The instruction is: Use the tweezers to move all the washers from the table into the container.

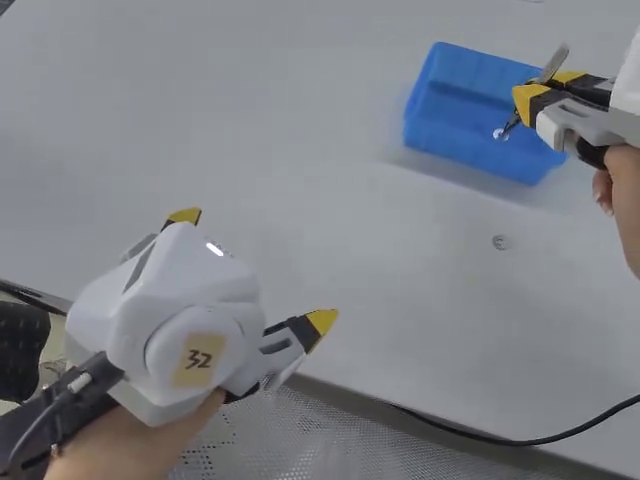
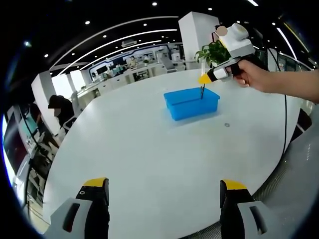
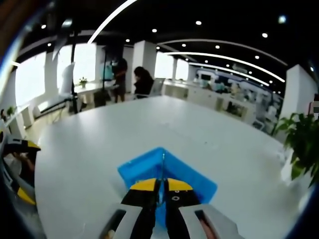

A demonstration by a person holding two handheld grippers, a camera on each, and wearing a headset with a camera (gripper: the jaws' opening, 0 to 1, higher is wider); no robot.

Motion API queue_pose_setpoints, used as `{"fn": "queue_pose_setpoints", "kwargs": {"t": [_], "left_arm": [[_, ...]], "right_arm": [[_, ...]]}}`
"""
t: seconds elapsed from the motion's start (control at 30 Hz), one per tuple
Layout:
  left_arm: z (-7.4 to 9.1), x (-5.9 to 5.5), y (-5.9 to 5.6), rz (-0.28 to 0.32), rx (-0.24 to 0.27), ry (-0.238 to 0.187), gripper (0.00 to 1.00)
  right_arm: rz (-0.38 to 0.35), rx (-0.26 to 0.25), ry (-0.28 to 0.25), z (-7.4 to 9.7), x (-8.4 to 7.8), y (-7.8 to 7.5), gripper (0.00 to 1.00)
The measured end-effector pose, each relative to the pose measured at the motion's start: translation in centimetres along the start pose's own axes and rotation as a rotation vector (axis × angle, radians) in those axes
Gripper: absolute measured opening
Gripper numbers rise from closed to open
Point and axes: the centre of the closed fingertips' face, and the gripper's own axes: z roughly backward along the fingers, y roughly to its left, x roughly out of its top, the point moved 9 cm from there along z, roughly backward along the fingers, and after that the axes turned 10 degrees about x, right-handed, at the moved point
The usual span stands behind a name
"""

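The blue container (image 1: 455, 105) stands at the far right of the white table (image 1: 250, 120). My right gripper (image 1: 535, 93) is shut on the tweezers (image 1: 512, 122), which point down into the container. A small shiny washer (image 1: 500, 134) sits at their tips. Another washer (image 1: 499, 242) lies on the table in front of the container. My left gripper (image 1: 252, 268) hovers open and holding nothing over the near table edge. In the left gripper view the container (image 2: 192, 102), the right gripper (image 2: 219, 72) and the loose washer (image 2: 227, 125) lie ahead. In the right gripper view the tweezers (image 3: 162, 167) reach over the container (image 3: 142, 172).
A black cable (image 1: 480, 432) runs along the near table edge above a perforated metal surface (image 1: 300, 435). A potted plant (image 2: 214, 50) and people at desks stand beyond the table's far side. The left gripper (image 3: 20, 169) shows at the left of the right gripper view.
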Motion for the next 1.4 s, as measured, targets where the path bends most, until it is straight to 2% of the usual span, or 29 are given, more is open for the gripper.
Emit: {"fn": "queue_pose_setpoints", "kwargs": {"t": [0.33, 0.77, 0.93, 1.03, 1.23, 1.4], "left_arm": [[-0.1, -0.1, 0.0, -0.001, 0.0, 0.009, 0.93], [-0.2, -0.2, 0.0, 0.0, -0.002, 0.018, 0.94], [-0.2, -0.2, 0.0, 0.0, -0.002, 0.017, 0.94], [-0.1, -0.1, -0.1, 0.004, -0.006, 0.011, 0.95], [-0.1, -0.1, 0.0, 0.003, -0.002, 0.009, 0.95], [-0.1, -0.1, 0.0, 0.005, 0.001, 0.006, 0.95]], "right_arm": [[-0.026, 0.002, 0.029, -1.6, -1.4, -0.8, 0.02], [-0.053, 0.006, 0.05, -2.2, -2.4, -0.9, 0.02], [-0.053, -0.017, 0.015, -1.9, -2.7, -0.9, 0.02], [-0.08, -0.037, -0.013, -1.7, -2.8, -0.7, 0.02], [-0.064, -0.043, -0.011, -1.7, -3.0, -0.3, 0.02], [-0.109, -0.043, -0.007, -1.6, -3.0, -0.5, 0.03]]}}
